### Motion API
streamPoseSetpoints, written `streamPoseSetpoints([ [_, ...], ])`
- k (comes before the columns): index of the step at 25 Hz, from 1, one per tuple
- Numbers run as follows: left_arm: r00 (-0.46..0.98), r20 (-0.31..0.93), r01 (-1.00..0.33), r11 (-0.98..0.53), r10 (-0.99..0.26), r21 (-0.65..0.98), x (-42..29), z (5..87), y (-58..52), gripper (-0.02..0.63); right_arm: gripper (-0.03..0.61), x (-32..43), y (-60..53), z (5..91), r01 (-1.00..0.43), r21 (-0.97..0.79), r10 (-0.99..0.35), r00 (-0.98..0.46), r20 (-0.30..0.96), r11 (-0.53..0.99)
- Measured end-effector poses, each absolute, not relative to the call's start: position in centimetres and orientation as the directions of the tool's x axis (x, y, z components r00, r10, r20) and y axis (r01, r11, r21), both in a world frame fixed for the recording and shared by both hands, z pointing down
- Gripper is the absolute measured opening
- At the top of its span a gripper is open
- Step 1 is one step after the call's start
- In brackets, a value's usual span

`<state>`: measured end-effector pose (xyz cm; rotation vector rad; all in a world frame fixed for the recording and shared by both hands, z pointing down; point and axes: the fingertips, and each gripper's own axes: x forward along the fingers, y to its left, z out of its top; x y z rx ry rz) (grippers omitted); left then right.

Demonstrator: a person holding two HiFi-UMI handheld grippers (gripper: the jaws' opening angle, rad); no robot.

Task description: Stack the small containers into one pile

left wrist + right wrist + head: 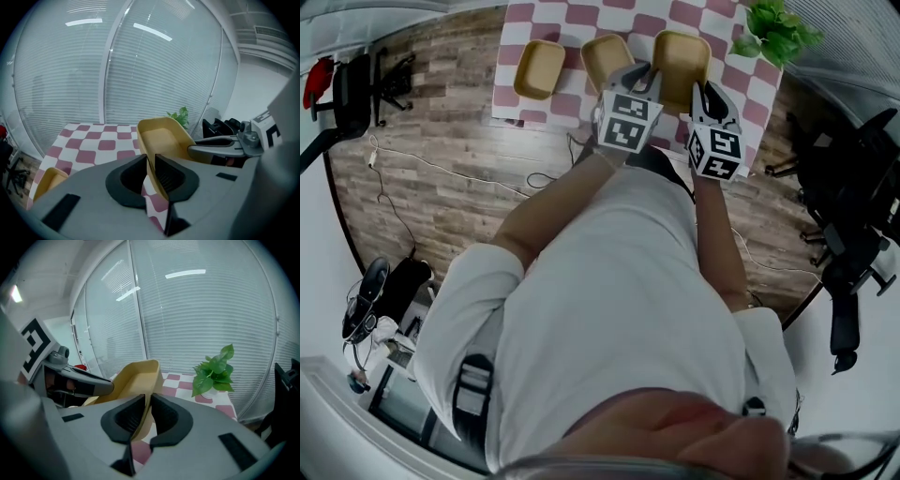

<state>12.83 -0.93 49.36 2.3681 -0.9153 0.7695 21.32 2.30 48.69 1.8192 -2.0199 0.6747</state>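
Worktop [570, 94] has a checked cloth and three shallow yellow containers in a row, none nested yet. Left container [538, 68] sits alone, apart from the others. Middle container [605, 56] lies just beside the gripped one, open side up, with nothing holding it. Left gripper [150, 159]: fingers [169, 177] are closed to a thin slit on the left-hand wall of the right container [682, 52], whose hollow runs off to that gripper's right. Right gripper [148, 400]: likewise nearly shut, pinching the opposite wall of what looks like the same container, whose body runs off to its left. Both gripper views show this container tilted, so it seems partly lifted; not certain. Plant [776, 28] stands at the cloth's far right corner, well apart from the work. Judged step: carry the right container leftward and nest it into the middle one. To do it well: keep both pinches even so the thin wall neither buckles nor twists. Level the container, square its rim over the middle one and lower it straight. Let go only once it seats. Risk: the free middle container may slide if nudged.
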Motion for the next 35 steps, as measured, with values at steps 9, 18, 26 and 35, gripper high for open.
streamPoseSetpoints([
  [9, 0.509, 0.654, -0.835, -0.505, -0.560, 0.217, 4.7, 49.2, -2.3, 0.078, 0.064, 13.7, -0.9, 48.7, -0.955, -0.135, -0.793, -0.296, 0.532, 0.265],
  [18, 0.431, 0.667, -0.892, -0.396, -0.608, 0.216, -0.3, 49.7, -1.7, 0.075, 0.061, 9.0, -1.9, 49.0, -0.913, -0.142, -0.751, -0.397, 0.527, 0.383],
  [26, 0.417, 0.679, -0.901, -0.372, -0.605, 0.222, -0.6, 50.7, -1.5, 0.075, 0.060, 8.8, -2.1, 50.2, -0.900, -0.156, -0.721, -0.421, 0.551, 0.406],
  [35, 0.404, 0.731, -0.910, -0.325, -0.550, 0.258, -1.4, 55.1, -1.8, 0.075, 0.060, 7.7, -2.9, 54.9, -0.880, -0.202, -0.629, -0.452, 0.632, 0.429],
])
